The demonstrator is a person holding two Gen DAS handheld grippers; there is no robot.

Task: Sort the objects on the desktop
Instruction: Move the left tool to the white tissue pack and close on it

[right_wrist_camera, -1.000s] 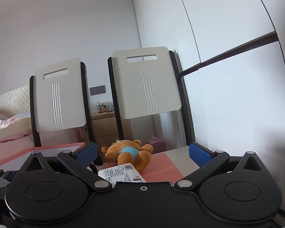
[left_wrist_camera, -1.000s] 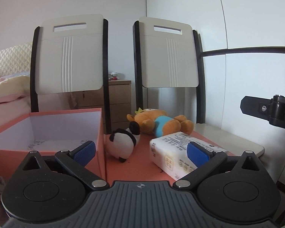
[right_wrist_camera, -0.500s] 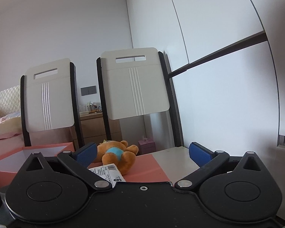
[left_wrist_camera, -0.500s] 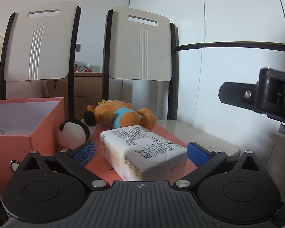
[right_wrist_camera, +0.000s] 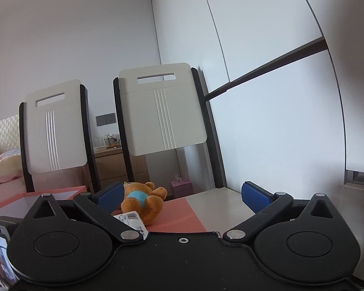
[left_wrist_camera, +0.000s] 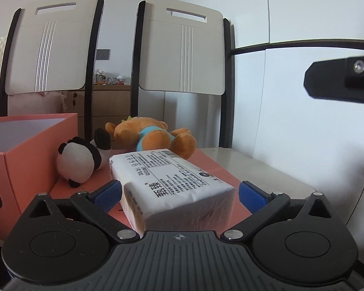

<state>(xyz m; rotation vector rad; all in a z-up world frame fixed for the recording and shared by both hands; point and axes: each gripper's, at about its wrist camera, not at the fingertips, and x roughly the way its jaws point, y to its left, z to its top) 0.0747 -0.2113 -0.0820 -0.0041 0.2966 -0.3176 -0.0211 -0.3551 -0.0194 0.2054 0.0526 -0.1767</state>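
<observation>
Left wrist view: white plastic-wrapped tissue pack [left_wrist_camera: 172,184] sits between wide-open left gripper [left_wrist_camera: 179,192] fingers, ungripped; right gripper [right_wrist_camera: 183,194] open, empty.

We see a tissue pack [left_wrist_camera: 172,181] wrapped in smooth, faintly glossy printed film. The panda toy [left_wrist_camera: 78,162] and orange bear [left_wrist_camera: 155,138] look like soft plush cloth. The pink box [left_wrist_camera: 24,160] seems matt card with a metal ring. Our left hand-held gripper [left_wrist_camera: 179,192] shows matt black plastic, ribbed blue pads [left_wrist_camera: 108,192] and shiny metal pivots.
</observation>
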